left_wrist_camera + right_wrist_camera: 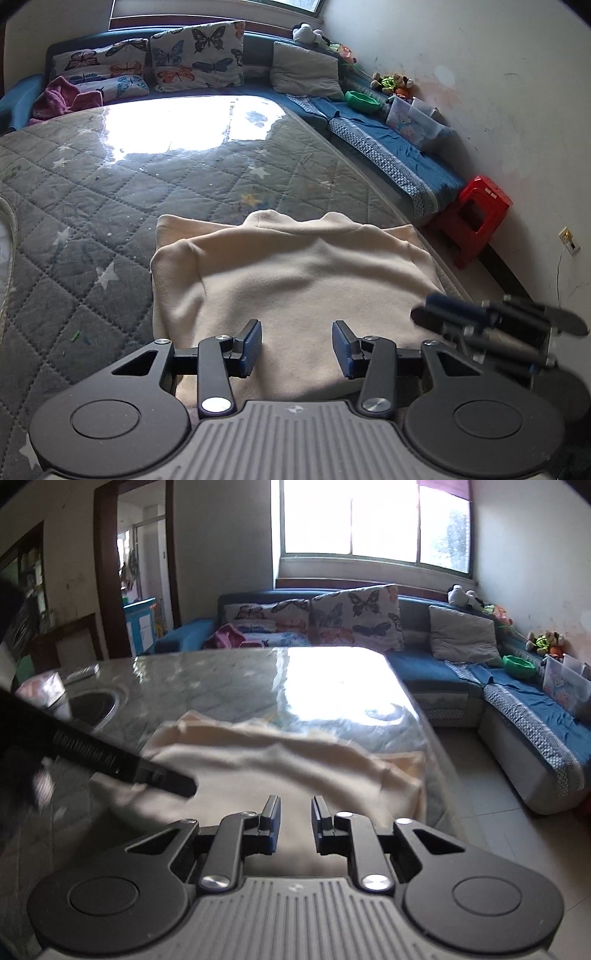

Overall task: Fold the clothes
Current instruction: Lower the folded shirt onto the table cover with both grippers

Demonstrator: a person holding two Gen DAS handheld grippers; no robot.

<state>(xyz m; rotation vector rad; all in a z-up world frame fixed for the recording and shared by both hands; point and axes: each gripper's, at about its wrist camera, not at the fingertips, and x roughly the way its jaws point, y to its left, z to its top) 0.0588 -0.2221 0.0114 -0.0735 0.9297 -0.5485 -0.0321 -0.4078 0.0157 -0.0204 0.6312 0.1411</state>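
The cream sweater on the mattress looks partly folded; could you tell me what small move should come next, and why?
Probably lower the left hand-held gripper onto the near hem of the cream sweater and close on it. Both the left and the right hand-held gripper hang open and empty above the cloth, and the sleeves look already tucked in.

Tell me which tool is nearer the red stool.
Right. The right tool is at the cream garment's edge on the side of the red stool; the left tool hangs over the garment's middle, farther away.
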